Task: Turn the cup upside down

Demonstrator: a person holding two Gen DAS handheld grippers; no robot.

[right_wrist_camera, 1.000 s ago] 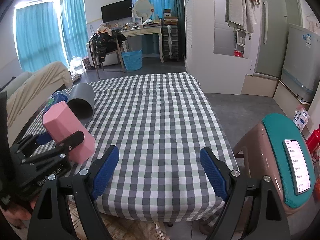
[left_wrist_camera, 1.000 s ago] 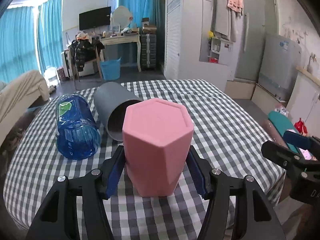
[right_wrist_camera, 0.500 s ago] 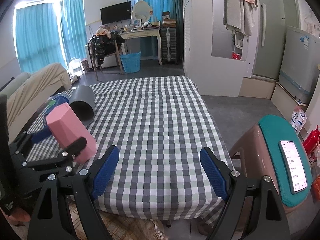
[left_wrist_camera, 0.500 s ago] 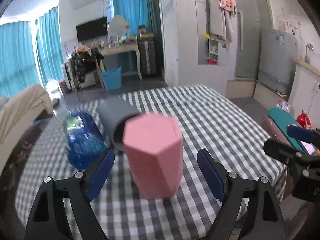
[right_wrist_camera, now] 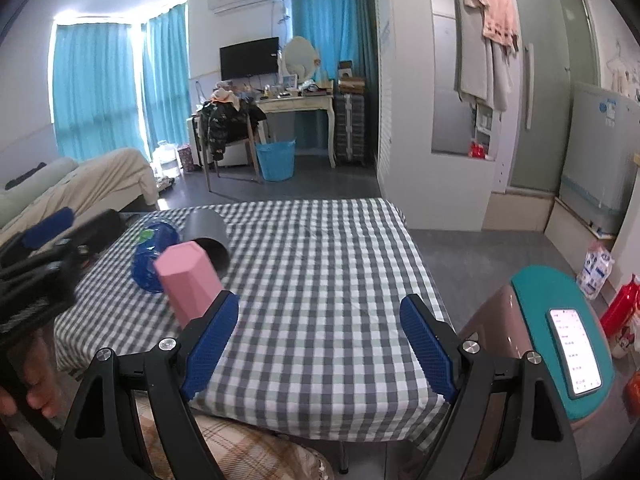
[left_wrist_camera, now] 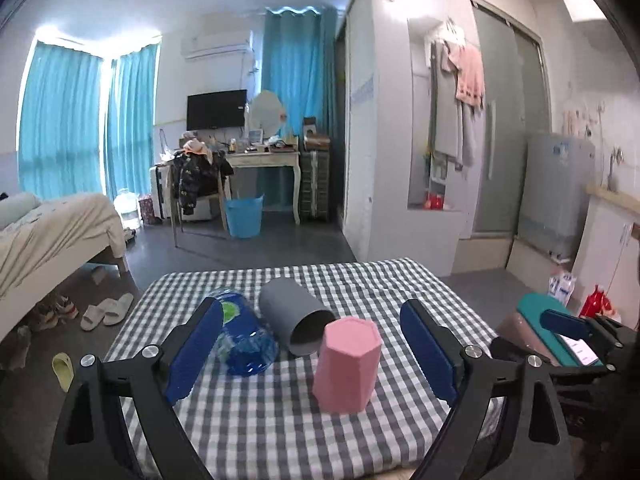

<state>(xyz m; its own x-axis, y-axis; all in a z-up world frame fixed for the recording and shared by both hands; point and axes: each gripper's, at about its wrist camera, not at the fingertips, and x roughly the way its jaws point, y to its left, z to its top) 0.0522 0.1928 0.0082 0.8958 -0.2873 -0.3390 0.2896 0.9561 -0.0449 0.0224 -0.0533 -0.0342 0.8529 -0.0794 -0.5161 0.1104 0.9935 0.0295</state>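
A pink hexagonal cup (left_wrist_camera: pixel 347 364) stands upside down on the checkered table (left_wrist_camera: pixel 280 420), closed base up; it also shows in the right wrist view (right_wrist_camera: pixel 188 282). My left gripper (left_wrist_camera: pixel 312 354) is open and empty, pulled back from the cup, which stands free between and beyond its fingers. My right gripper (right_wrist_camera: pixel 318 346) is open and empty over the table's near right edge, to the right of the cup. The left gripper shows blurred at the left of the right wrist view (right_wrist_camera: pixel 44 248).
A grey cup (left_wrist_camera: pixel 296 322) lies on its side behind the pink cup, mouth toward me. A blue transparent bottle (left_wrist_camera: pixel 244 340) lies next to it on the left. A stool with a teal top (right_wrist_camera: pixel 560 340) and a phone (right_wrist_camera: pixel 574 354) stands right of the table.
My left gripper opened, let go of the pink cup and drew back and up. The cup stays standing upside down on the table. The right gripper barely moved.
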